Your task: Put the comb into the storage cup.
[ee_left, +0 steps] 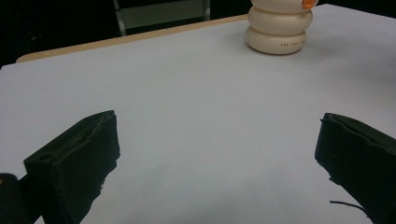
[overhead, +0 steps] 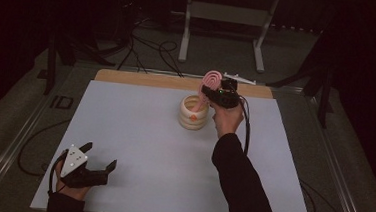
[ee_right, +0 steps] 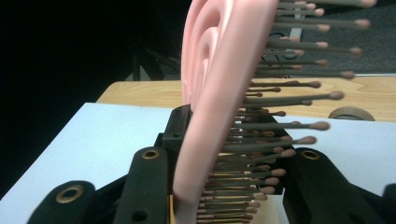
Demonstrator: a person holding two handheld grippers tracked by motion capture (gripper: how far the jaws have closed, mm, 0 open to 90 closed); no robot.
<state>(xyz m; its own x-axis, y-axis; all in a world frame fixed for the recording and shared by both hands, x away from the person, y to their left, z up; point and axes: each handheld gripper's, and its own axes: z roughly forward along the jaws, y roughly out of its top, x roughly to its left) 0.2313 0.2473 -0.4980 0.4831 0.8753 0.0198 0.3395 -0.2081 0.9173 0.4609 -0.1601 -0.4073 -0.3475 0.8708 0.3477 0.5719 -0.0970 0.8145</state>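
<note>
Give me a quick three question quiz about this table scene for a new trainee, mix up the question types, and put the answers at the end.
1. True or false: the left gripper holds the pink hairbrush.
2. Multiple choice: the brush's handle end points down into A) a cream ribbed holder, B) a metal tray, C) a glass jar.
3. Fill in: the left gripper's jaws stand ___ over the white table surface.

Key:
1. False. The right gripper is shut on the brush; its bristles show in the right gripper view.
2. A
3. open, with nothing between them.
</note>
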